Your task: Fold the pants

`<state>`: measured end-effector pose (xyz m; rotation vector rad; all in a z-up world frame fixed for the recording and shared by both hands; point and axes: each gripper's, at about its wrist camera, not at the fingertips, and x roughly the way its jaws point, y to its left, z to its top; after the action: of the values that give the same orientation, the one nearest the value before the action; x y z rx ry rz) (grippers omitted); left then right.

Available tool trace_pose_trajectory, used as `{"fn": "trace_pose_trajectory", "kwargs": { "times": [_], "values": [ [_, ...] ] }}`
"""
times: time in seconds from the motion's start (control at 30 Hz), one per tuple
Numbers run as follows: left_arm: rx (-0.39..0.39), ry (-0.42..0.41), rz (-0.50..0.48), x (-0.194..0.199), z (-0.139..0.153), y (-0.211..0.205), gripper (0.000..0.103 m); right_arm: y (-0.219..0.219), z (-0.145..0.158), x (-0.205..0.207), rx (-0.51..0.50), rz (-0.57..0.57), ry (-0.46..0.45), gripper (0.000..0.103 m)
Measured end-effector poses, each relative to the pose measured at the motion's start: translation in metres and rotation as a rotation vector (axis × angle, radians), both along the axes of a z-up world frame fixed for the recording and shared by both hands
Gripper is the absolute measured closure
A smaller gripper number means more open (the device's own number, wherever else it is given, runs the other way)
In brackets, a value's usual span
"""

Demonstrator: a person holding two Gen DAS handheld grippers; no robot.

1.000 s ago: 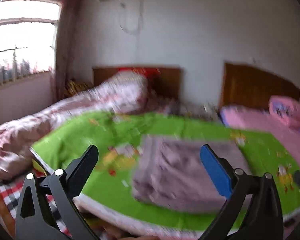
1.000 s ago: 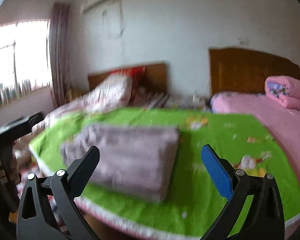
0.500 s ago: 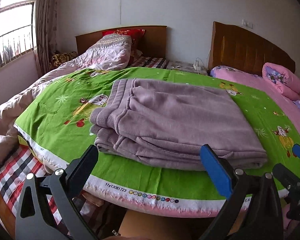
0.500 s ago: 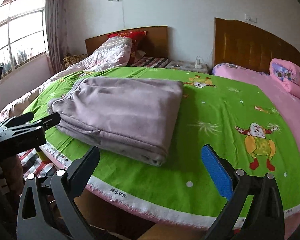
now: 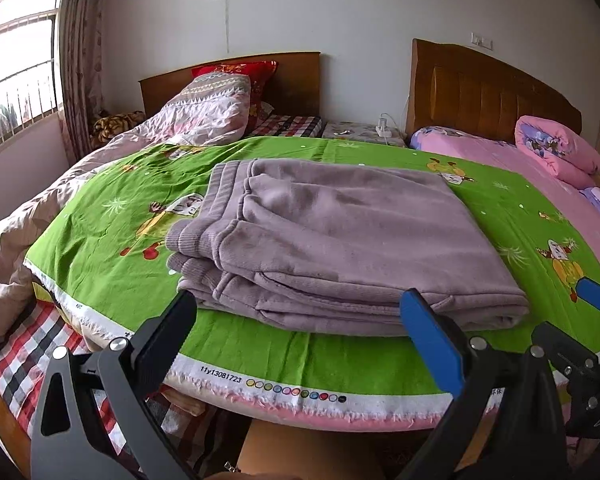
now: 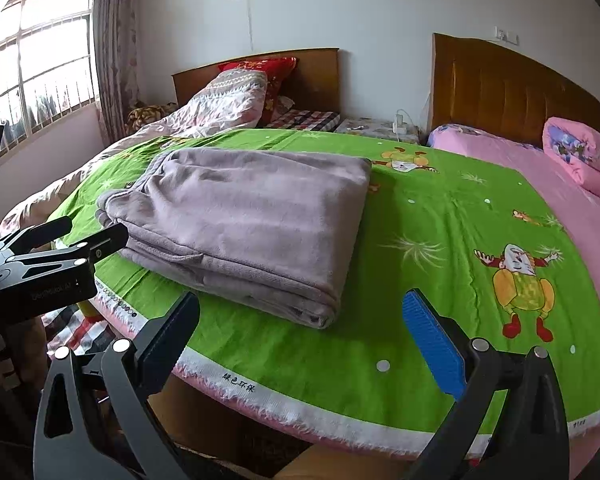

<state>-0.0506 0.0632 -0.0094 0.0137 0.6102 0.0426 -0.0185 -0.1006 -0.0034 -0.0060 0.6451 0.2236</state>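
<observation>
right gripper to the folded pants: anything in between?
Nothing but bare green sheet between the open right gripper and the folded pants, per the right wrist view.

Matt fleecy pants [image 5: 340,240], printed cotton sheet [image 5: 100,216]

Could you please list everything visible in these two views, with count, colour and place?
pants: one, mauve, folded, on the green sheet
sheet: one, green with cartoon prints, spread over the near bed
quilt: one, pink-white patterned, heaped at far left
pillow: one, red, against the left headboard
headboards: two, brown wood, by the back wall
pink bedding: one, pink, on the right bed
rolled quilt: one, pink, far right
nightstand: one, patterned top, between the beds
window: one, barred, left wall
curtain: one, pinkish, beside the window
left gripper: black with a blue pad, fingers open, empty
right gripper: same, fingers open, empty
</observation>
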Motion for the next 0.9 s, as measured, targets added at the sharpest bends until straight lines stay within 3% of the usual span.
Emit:
{"fn": "trace_pose_trajectory", "kwargs": {
  "times": [0.9],
  "values": [
    [0.001, 0.003, -0.005, 0.0003, -0.0016, -0.0002, 0.001, 0.0012, -0.0024, 0.0012, -0.006, 0.010, 0.014, 0.005]
  ]
}}
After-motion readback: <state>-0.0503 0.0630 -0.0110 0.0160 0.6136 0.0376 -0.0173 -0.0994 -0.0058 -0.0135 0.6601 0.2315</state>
